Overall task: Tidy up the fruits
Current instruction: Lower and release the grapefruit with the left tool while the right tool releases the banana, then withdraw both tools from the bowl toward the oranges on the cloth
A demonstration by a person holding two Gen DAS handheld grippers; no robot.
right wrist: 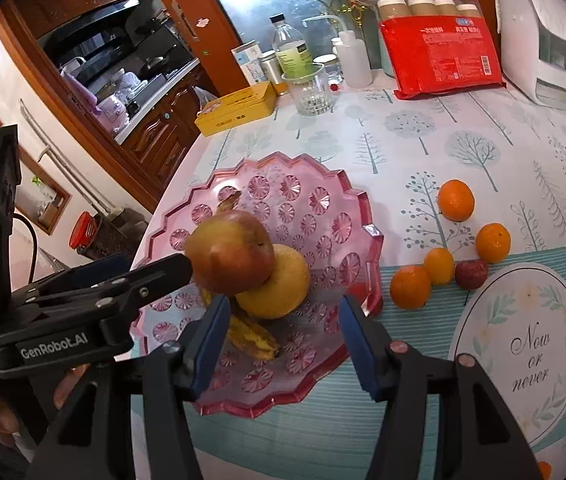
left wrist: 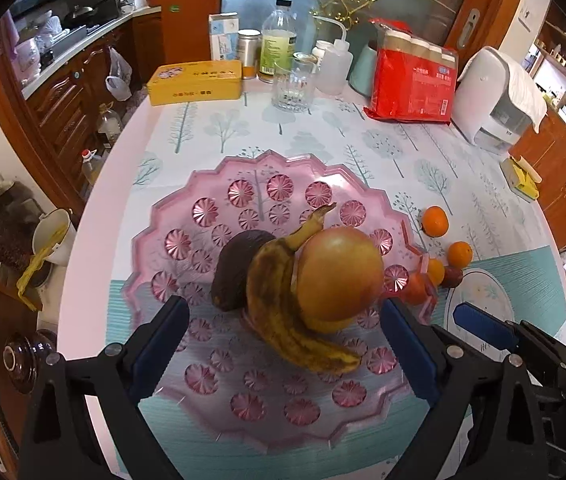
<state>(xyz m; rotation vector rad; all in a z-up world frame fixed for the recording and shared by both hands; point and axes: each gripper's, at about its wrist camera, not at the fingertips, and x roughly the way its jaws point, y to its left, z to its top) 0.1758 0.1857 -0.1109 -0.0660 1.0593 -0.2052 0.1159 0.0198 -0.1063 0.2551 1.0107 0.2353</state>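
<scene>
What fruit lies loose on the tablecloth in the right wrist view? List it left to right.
Orange nearest the pink dish → small yellow-orange fruit → orange farthest back → dark red fruit → rightmost orange.

Background items, far table edge.
Yellow tin (left wrist: 195, 82), clear glass (left wrist: 294, 84), red packet (left wrist: 413, 80), white appliance (left wrist: 497, 98) stand apart.

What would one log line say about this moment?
left tool: open | right tool: open | pink plate: holds apple, banana | four oranges: on table
</scene>
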